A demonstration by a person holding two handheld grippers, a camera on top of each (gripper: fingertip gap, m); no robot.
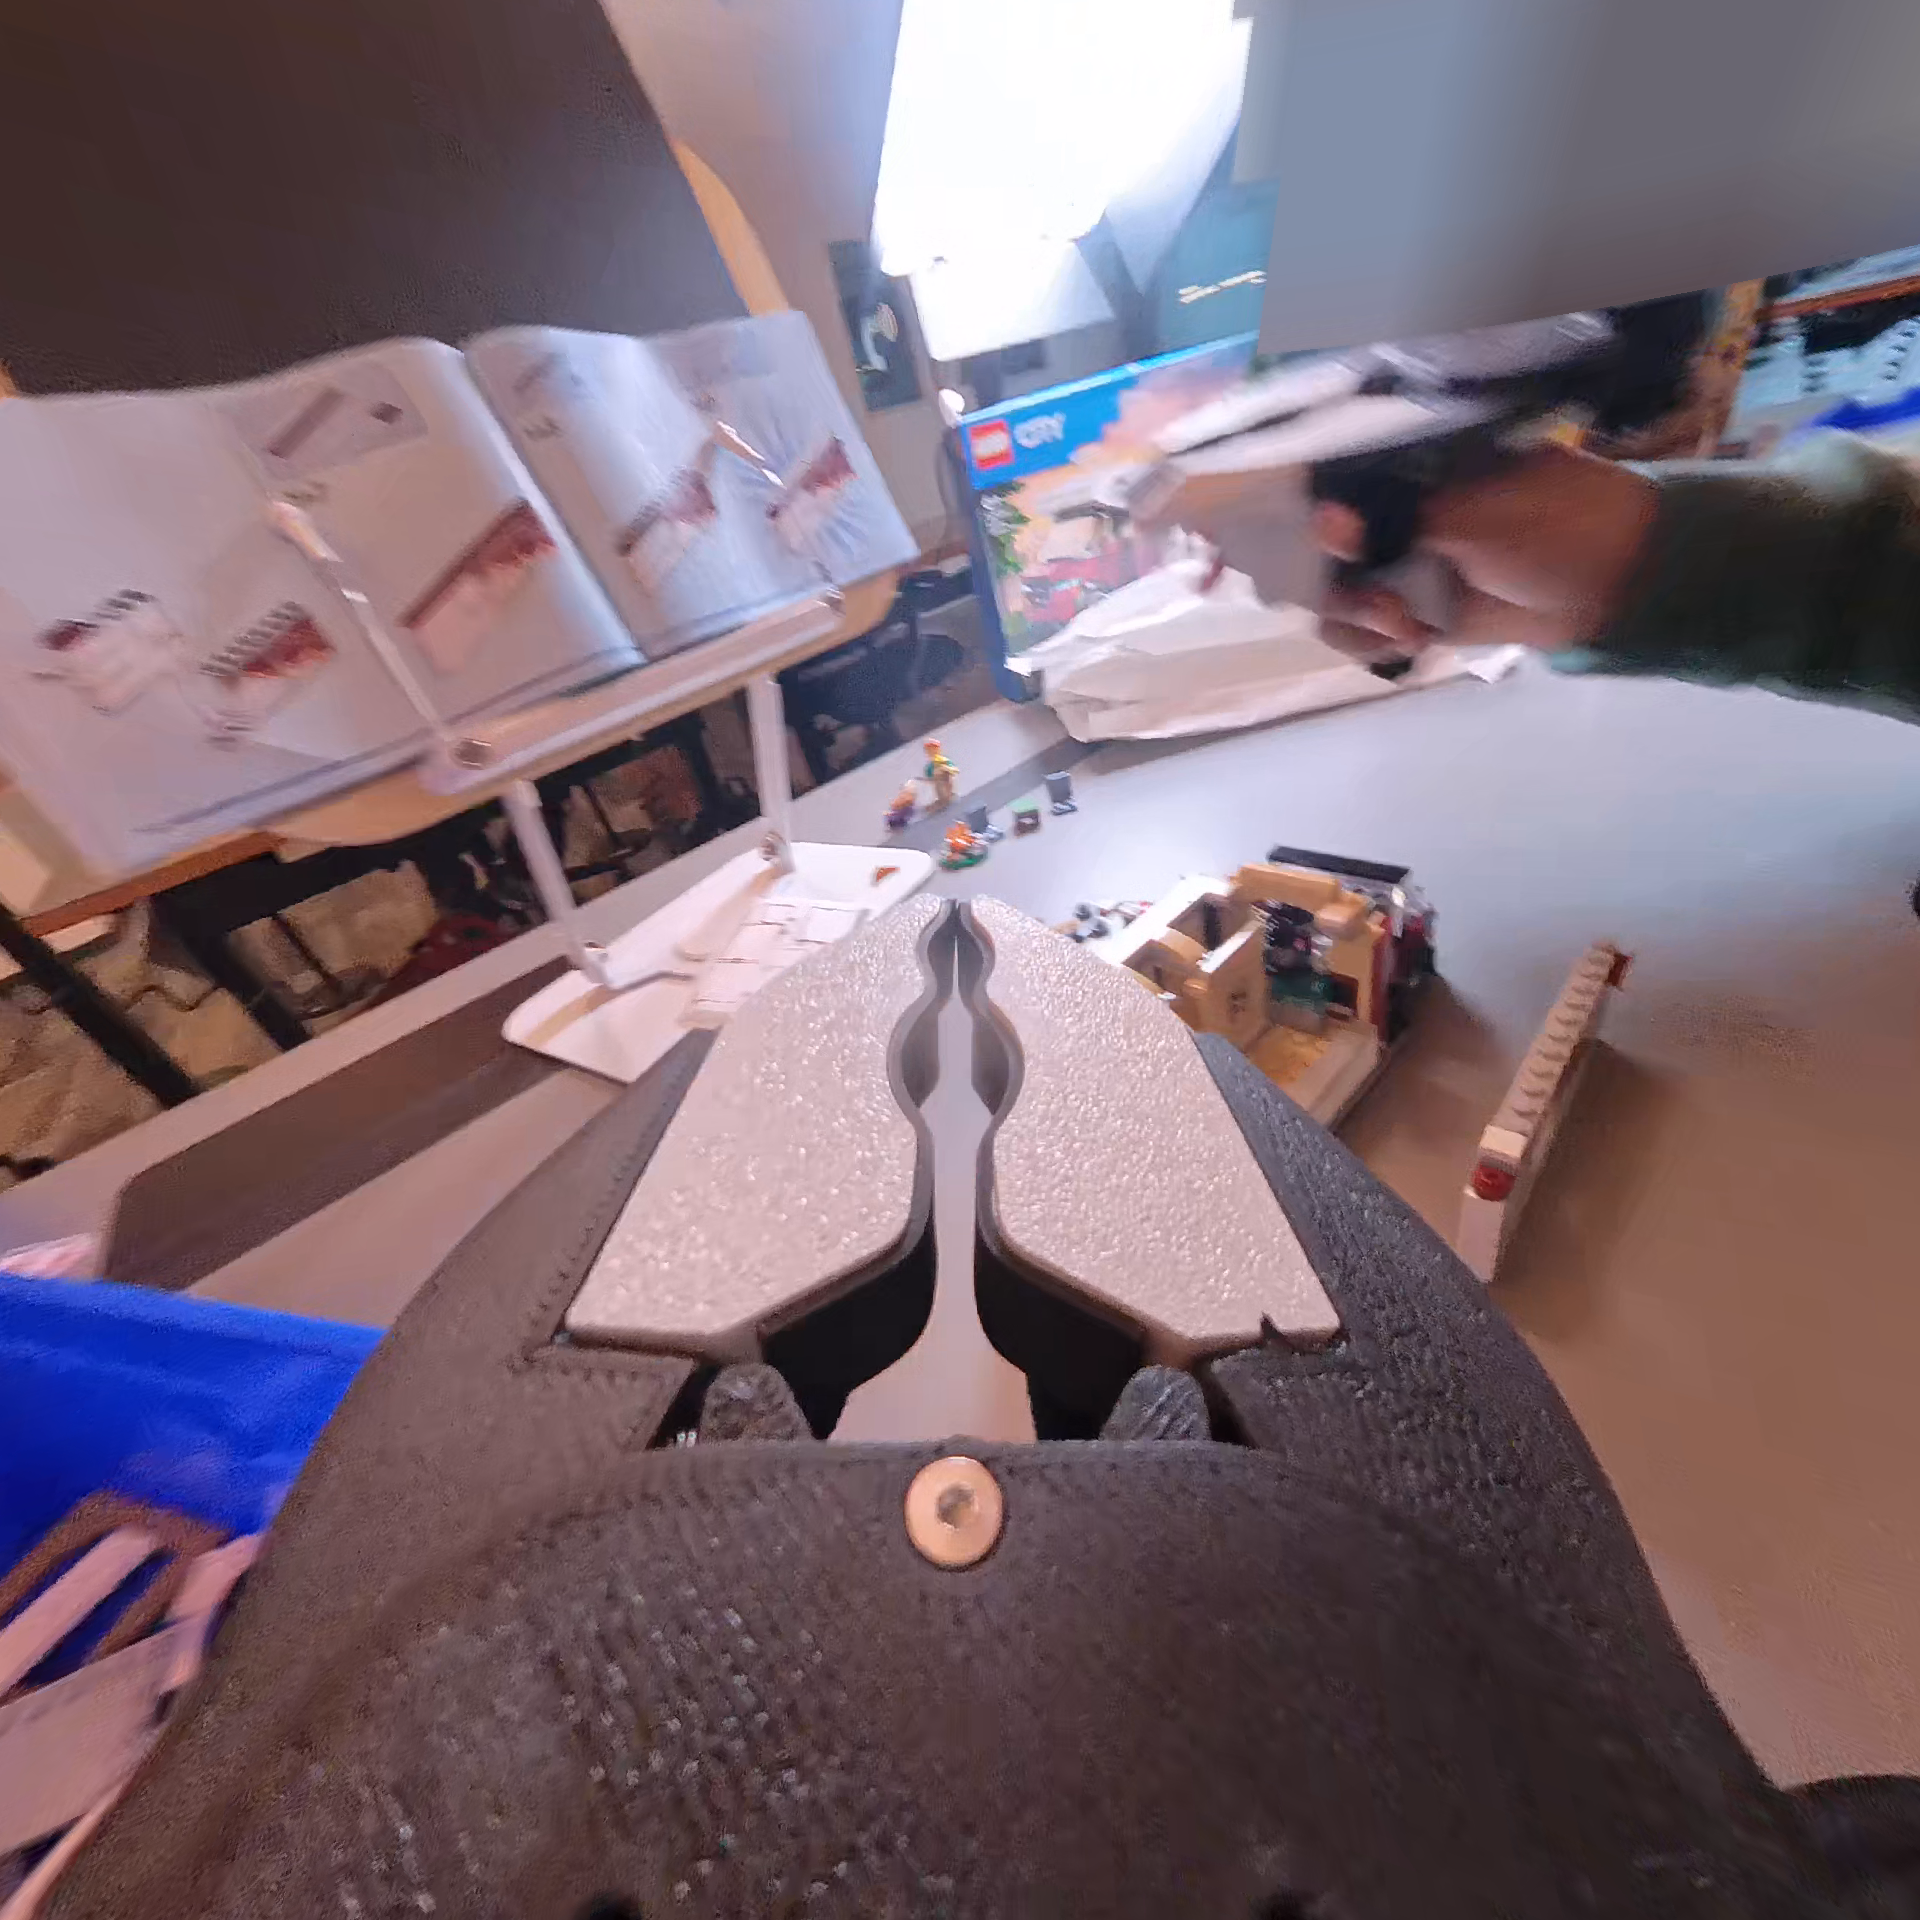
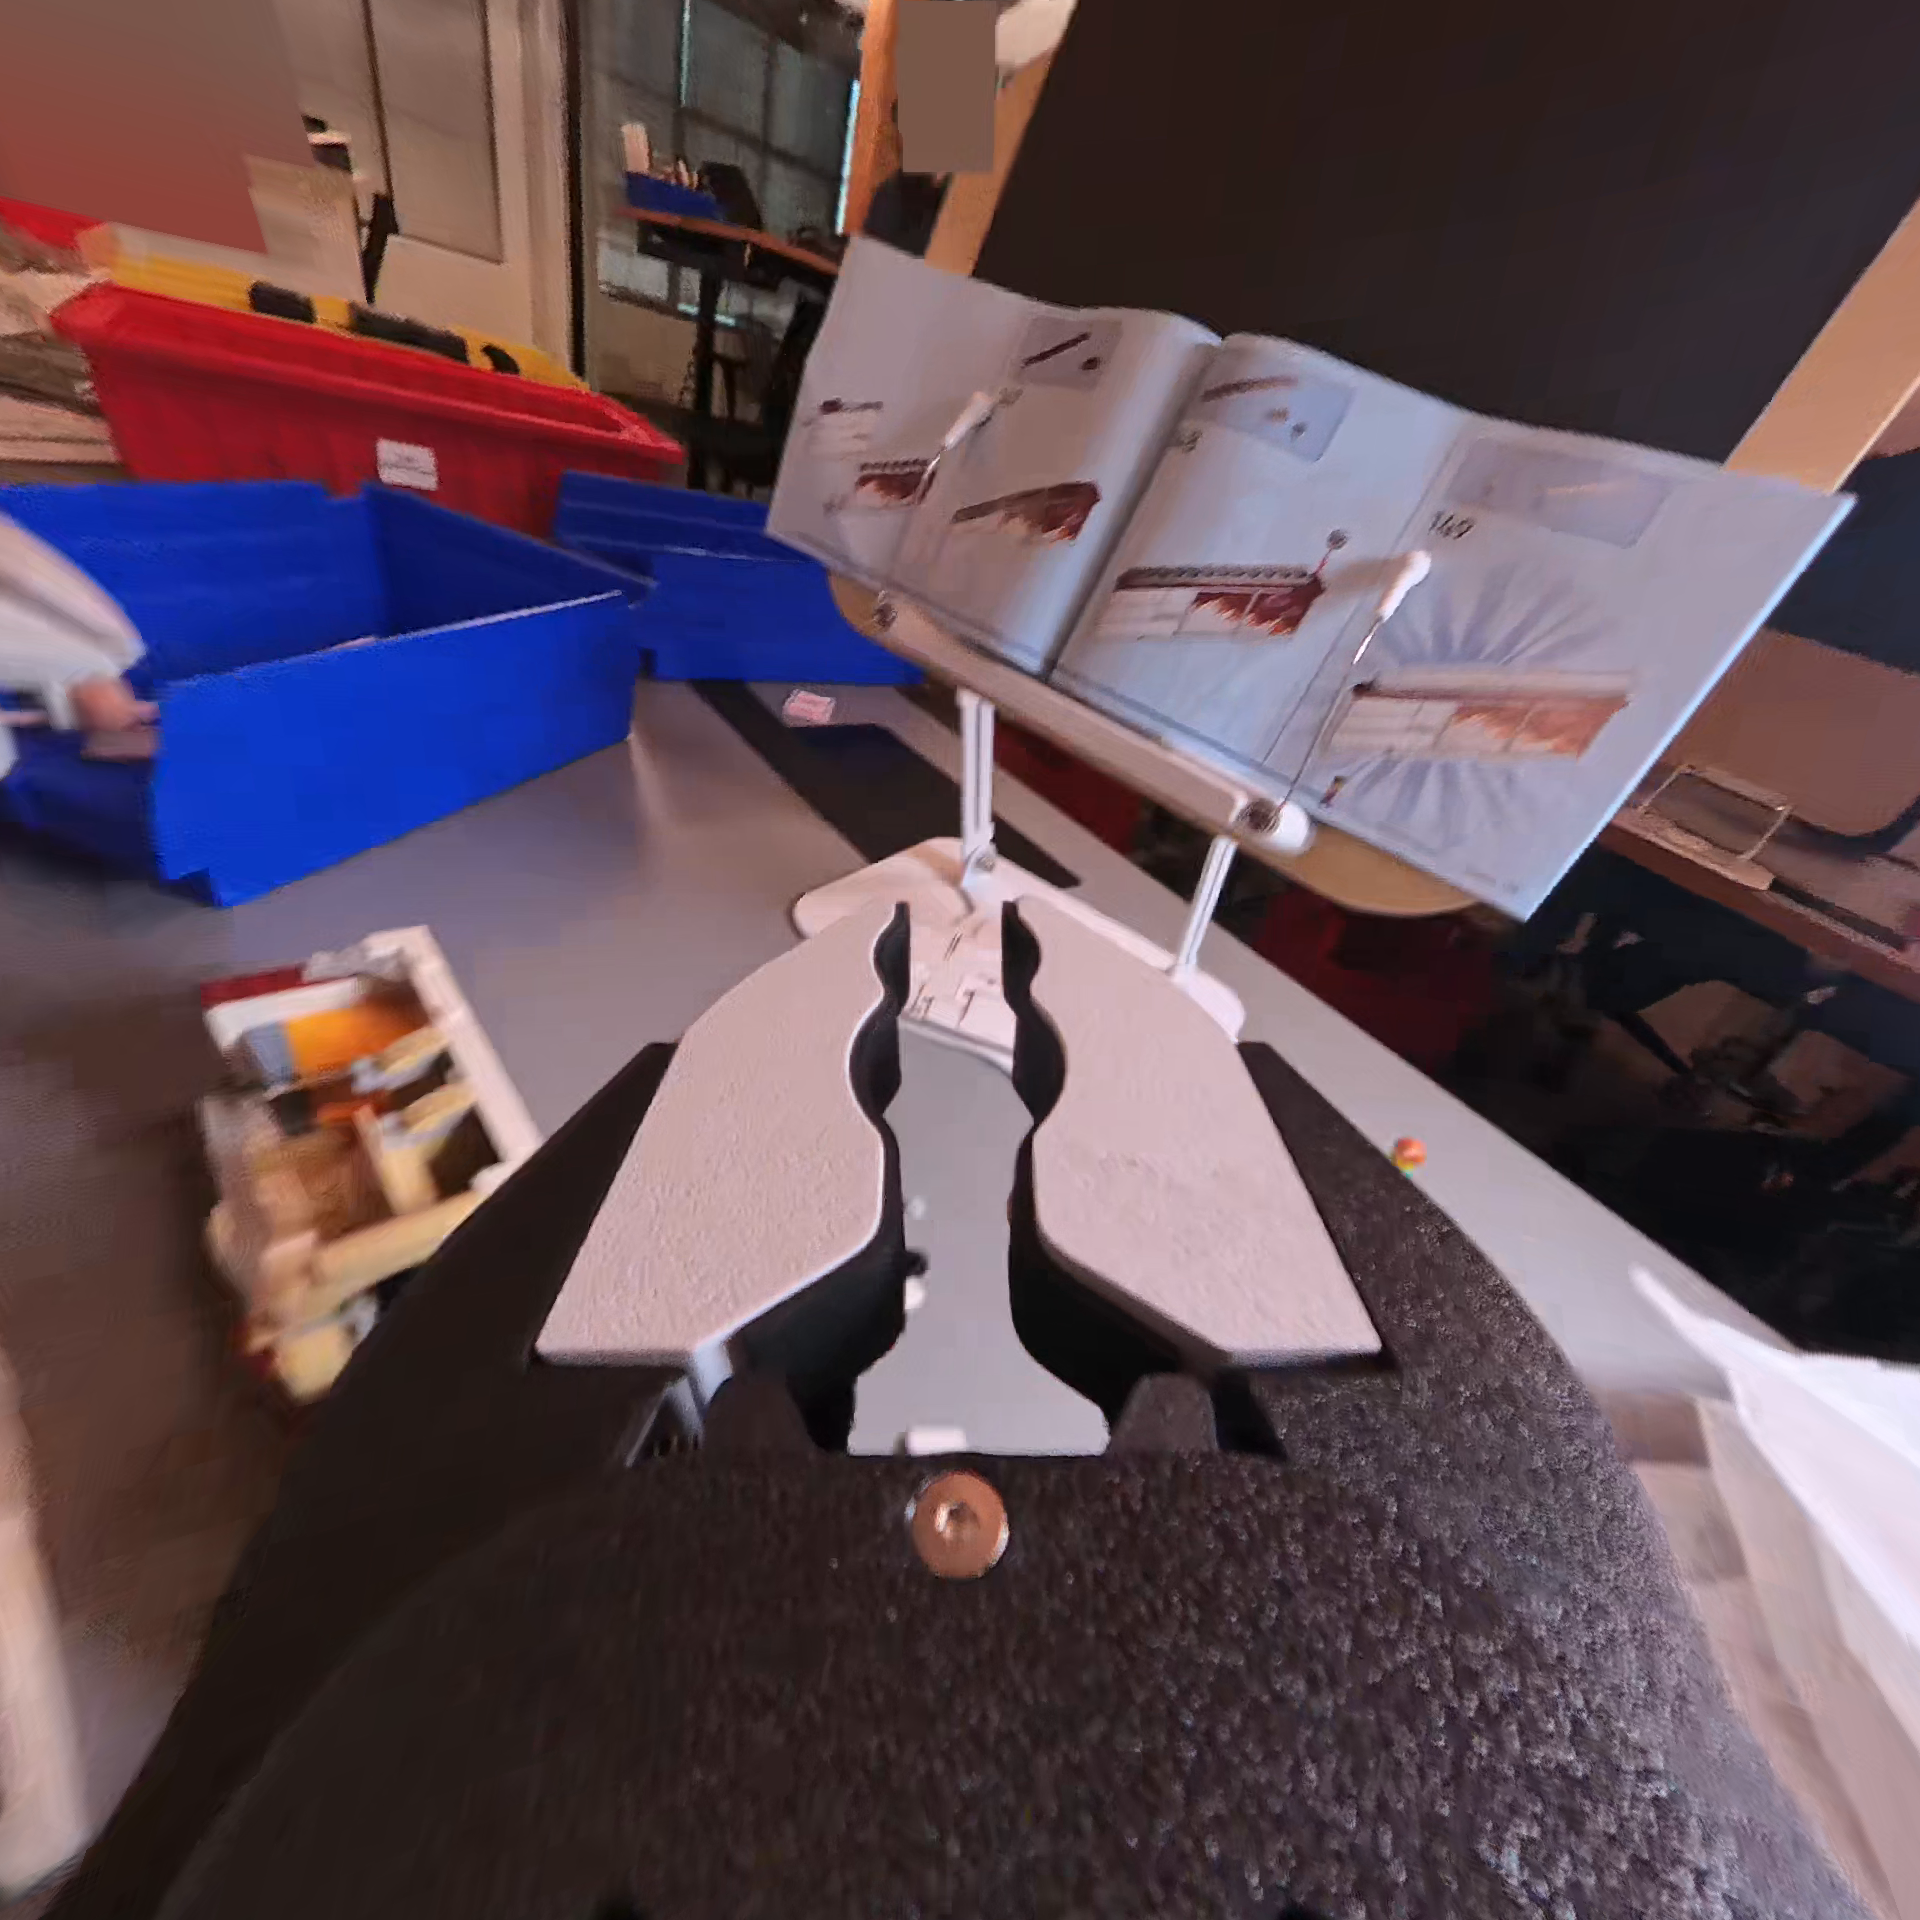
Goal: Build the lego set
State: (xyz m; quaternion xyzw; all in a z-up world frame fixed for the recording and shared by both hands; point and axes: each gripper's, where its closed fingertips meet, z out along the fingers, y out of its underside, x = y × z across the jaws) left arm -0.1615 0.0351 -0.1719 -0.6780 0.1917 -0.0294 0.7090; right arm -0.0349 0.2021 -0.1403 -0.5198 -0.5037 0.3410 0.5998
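Left gripper (image 1: pixel 957 914): fingertips meet at the front; nothing lies between them. It hovers above the grey table (image 1: pixel 1558 831).
Nearest to left gripper: the white base plate (image 1: pixel 831 883) of the book stand, just ahead and to the left of the tips, with small white pieces lying on it.
Right of left gripper: a tan and white brick building (image 1: pixel 1278 966) on the table, near the tips; a long white and tan brick wall strip (image 1: pixel 1538 1101) lies farther right, apart from the building.
Far ground, left view: small brick figures (image 1: pixel 940 779) stand beyond the base plate; a blue toy box (image 1: pixel 1070 488) and white paper bags (image 1: pixel 1195 655) lie behind them.
Right gripper (image 2: pixel 956 920): fingertips stand a little apart; no object is gripped. In the left view it appears blurred, held in a hand (image 1: pixel 1475 551).
Ahead of right gripper: the stand's base plate (image 2: pixel 862 883), seen through the gap with small white pieces on it.
Above right gripper: an open instruction booklet (image 2: pixel 1195 540) on the stand.
Left of right gripper: the brick building (image 2: pixel 353 1143); blue bins (image 2: pixel 364 675) and a red bin (image 2: pixel 312 405) stand beyond.
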